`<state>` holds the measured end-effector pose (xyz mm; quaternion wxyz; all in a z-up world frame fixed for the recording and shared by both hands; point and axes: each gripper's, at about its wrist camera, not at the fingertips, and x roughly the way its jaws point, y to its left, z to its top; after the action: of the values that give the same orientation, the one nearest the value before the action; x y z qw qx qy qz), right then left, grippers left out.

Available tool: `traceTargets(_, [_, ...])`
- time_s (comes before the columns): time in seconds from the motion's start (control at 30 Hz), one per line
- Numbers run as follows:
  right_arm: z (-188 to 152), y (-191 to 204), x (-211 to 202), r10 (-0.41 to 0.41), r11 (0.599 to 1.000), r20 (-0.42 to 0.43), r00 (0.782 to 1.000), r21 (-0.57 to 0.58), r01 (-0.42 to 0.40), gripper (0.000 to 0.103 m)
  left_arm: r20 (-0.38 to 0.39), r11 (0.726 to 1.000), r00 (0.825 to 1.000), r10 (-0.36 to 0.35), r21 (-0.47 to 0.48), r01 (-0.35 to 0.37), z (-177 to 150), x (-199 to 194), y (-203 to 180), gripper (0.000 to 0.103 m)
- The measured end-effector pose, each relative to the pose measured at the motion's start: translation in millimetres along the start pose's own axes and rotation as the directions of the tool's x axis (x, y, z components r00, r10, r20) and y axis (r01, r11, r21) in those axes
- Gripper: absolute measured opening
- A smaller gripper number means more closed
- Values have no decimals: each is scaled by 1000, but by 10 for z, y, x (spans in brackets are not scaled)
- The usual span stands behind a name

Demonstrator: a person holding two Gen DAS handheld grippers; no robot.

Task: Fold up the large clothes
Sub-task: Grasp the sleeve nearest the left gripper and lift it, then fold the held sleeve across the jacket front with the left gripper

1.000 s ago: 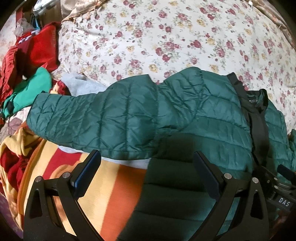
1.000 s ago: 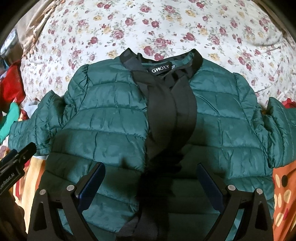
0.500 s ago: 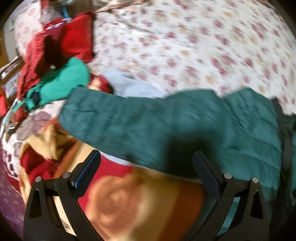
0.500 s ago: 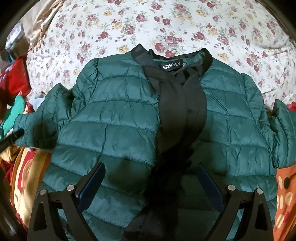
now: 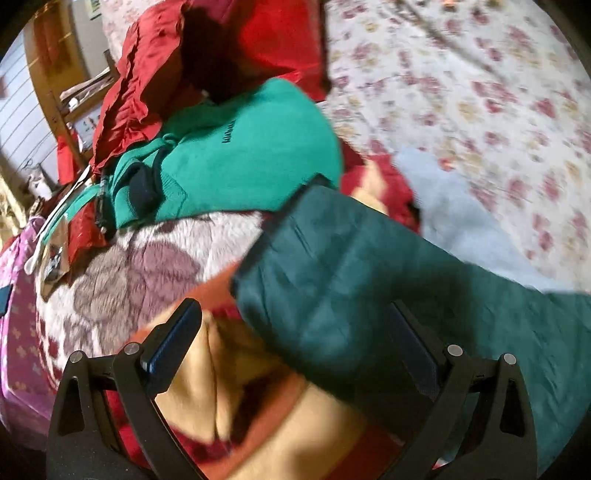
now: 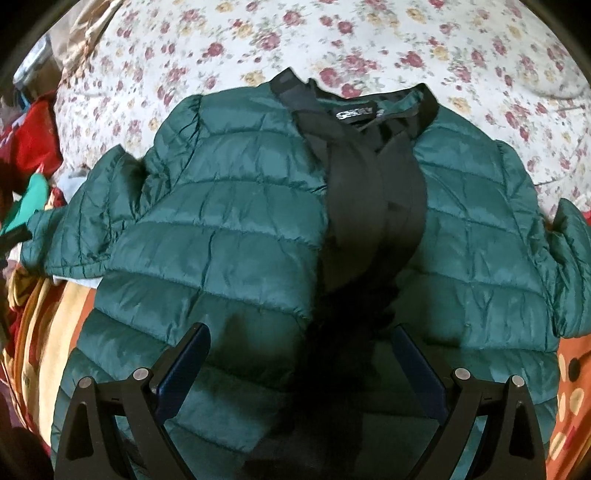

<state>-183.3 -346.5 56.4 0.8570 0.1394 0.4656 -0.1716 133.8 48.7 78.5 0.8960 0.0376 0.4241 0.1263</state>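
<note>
The left gripper (image 5: 291, 328) has swung leftward to the sleeve cuff (image 5: 280, 236) of the dark green quilted jacket (image 6: 236, 236), which lies front-up on the floral bedspread (image 6: 369, 33) over a striped orange blanket (image 5: 295, 435). Red and teal clothes (image 5: 243, 155) are piled beyond. Both grippers, the right gripper (image 6: 301, 352) included, gape wide, holding nothing.

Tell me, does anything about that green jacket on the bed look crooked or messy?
The green puffer jacket lies face up and fairly flat on the floral bedspread, but its black front edges gape open and cross unevenly. One sleeve trails off over a heap of other clothes rather than lying straight.
</note>
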Motion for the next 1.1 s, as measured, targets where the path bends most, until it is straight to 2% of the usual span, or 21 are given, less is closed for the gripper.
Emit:
traceTargets(0.1, [10, 62, 24, 17, 1000, -12, 1000, -14, -17, 98, -20, 999, 999, 32, -31, -32, 47, 216, 68, 100])
traceTargets(0.17, [16, 91, 21, 19, 1000, -13, 1000, -21, -19, 98, -34, 999, 999, 18, -41, -19, 4, 335, 76, 99])
traceTargets(0.23, [30, 109, 17, 15, 999, -13, 1000, -28, -15, 98, -59, 999, 998, -18, -40, 16, -51, 387, 34, 71])
traceTargets(0.3, [56, 116, 14, 11, 999, -10, 1000, -30, -11, 98, -56, 1000, 998, -14, -18, 13, -83, 335, -26, 40])
traceTargets(0.37, [73, 119, 5, 16, 1000, -5, 1000, -22, -17, 98, -29, 1000, 999, -17, 1, 17, -97, 222, -83, 22])
traceTargets(0.4, [72, 122, -5, 23, 1000, -3, 1000, -17, -23, 98, -14, 1000, 999, -30, 7, 30, -121, 120, -105, 18])
traceTargets(0.5, [26, 124, -60, 36, 999, 6, 999, -16, -36, 98, 32, 996, 996, -85, 27, 84, -187, -208, -166, 16])
traceTargets(0.57, [-16, 110, -99, 40, 999, 8, 999, -19, -40, 98, 69, 989, 987, -143, 42, 140, -229, -504, -221, 15])
traceTargets(0.7, [-70, 7, -164, 39, 999, 7, 999, 2, -39, 98, 126, 962, 957, -262, 115, 248, -438, -1172, -450, 15])
traceTargets(0.87, [-99, -164, -336, 17, 1000, 41, 999, 18, -18, 98, 132, 899, 908, -397, 255, 356, -750, -1842, -949, 15])
traceTargets(1.07, [-161, -460, -472, -12, 998, 51, 999, 65, 9, 98, 74, 787, 833, -548, 381, 485, -1168, -2512, -1550, 15])
traceTargets(1.1, [-173, -505, -492, -18, 998, 54, 998, 68, 14, 98, 69, 774, 826, -560, 398, 492, -1196, -2577, -1628, 15])
